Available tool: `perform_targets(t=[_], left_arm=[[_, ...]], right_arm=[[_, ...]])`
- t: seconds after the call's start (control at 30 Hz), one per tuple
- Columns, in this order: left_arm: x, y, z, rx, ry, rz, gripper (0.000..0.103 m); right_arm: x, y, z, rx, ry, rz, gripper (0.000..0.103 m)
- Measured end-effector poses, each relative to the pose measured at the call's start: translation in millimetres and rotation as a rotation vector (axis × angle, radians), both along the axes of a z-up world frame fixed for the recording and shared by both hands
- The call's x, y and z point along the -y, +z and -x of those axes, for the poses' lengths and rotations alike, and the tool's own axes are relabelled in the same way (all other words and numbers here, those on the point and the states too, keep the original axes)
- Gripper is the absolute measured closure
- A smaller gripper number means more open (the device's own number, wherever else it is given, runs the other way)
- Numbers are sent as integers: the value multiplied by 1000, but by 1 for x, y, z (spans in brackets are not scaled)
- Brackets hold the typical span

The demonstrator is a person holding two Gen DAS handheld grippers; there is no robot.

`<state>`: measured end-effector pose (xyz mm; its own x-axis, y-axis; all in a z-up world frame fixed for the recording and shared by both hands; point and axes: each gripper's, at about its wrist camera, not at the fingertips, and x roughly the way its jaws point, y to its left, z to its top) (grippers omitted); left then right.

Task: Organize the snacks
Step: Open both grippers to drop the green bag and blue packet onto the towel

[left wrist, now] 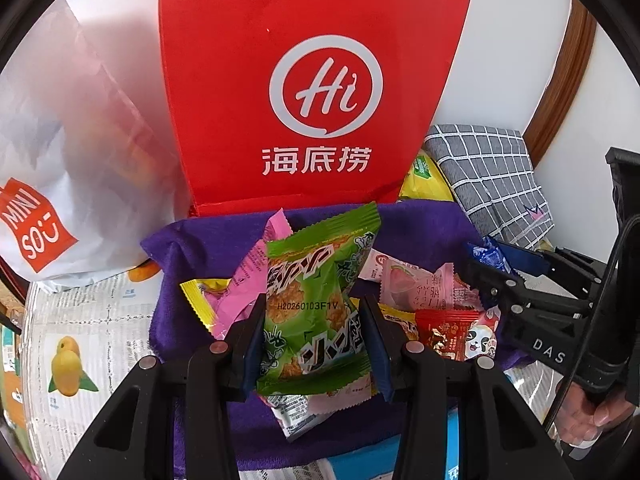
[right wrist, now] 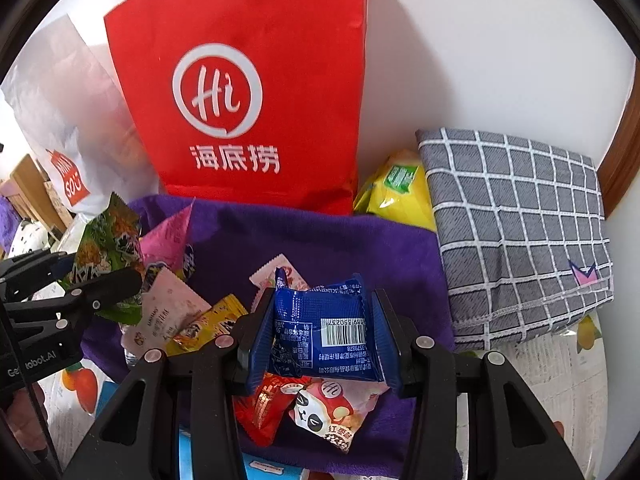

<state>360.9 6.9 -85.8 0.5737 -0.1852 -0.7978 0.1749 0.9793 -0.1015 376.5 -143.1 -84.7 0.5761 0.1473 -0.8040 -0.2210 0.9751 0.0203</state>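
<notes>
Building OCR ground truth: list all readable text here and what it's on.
"Hi" and "海底捞": tall red paper bag.
"MINISO": white plastic bag's red label.
"H20260103F1V": green snack packet in left gripper.
"DAS": right gripper body.
Blue snack packet barcode print: too small.

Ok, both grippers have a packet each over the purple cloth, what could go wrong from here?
1. The left gripper pinches the green snack packet only across its crinkly middle; it could slip out.
2. The right gripper holds the blue snack packet just above the panda packet; lowering may scatter the pile.
3. The red Haidilao bag stands close behind; a wide swing might topple it.
</notes>
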Motion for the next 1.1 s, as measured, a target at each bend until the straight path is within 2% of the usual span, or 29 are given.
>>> perform_targets(t=[0.4,0.8,0.83,1.0,1.1], left_arm=[[6,-16,-10,-55,-15,6,61],[7,-18,-13,-74,-17,31,60],[6,-17,-13,-76,-16,32,59],[2,-9,-6,-61,-5,39,41],[-1,-4,0,-48,7,33,35]], right_arm=[[-5,-15,-7,-50,11,11,57],[-7,-17,-11,-71,26,13,53],[-8,-17,-11,-72,28,13,52],[-11,-17,-9,-67,39,16,50],[-12,-16,-7,-72,43,4,48]])
